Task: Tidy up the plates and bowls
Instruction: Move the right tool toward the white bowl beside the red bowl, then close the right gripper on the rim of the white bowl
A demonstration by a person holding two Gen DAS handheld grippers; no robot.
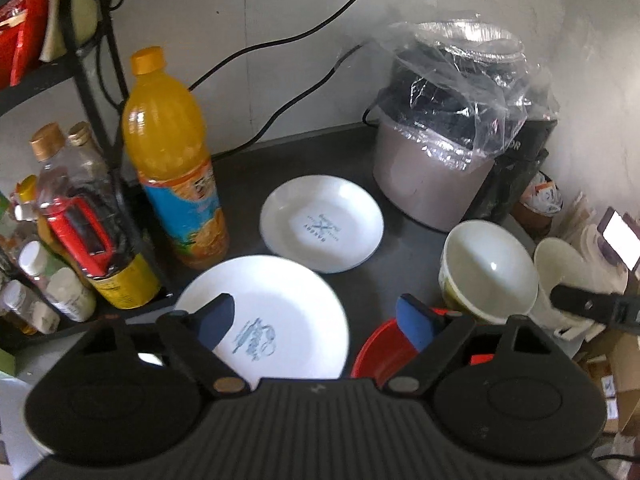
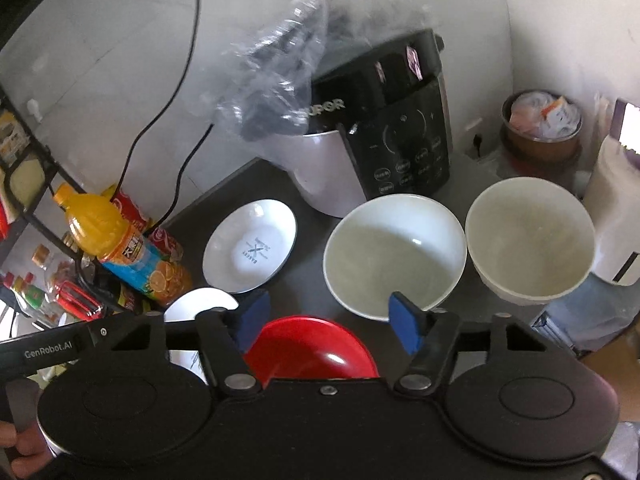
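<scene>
Plates and bowls lie spread over a dark countertop in a cluttered corner. In the left wrist view the left gripper hangs over the near white plate, its blue-padded jaws standing wide apart with nothing pressed between them; one pad overlaps the plate's left part in the picture, though whether it touches cannot be told, and the plate's near edge is hidden behind the gripper body. A second white plate, printed with a small logo, sits just beyond it, near an orange juice bottle. The red bowl is mostly covered by the left gripper's other pad and body. In the right wrist view the right gripper hovers above that red bowl, jaws partly open and holding nothing; the bowl's near half is cut off by the gripper's housing. Beyond its right pad stands a white bowl, with a second pale bowl just beside it, their rims close enough that contact cannot be judged. A rice cooker behind them is half veiled by a blurred clear plastic bag. A fingertip shows at the bottom left edge of that view, largely cropped. The shelf bottles at left are too blurred to read.
</scene>
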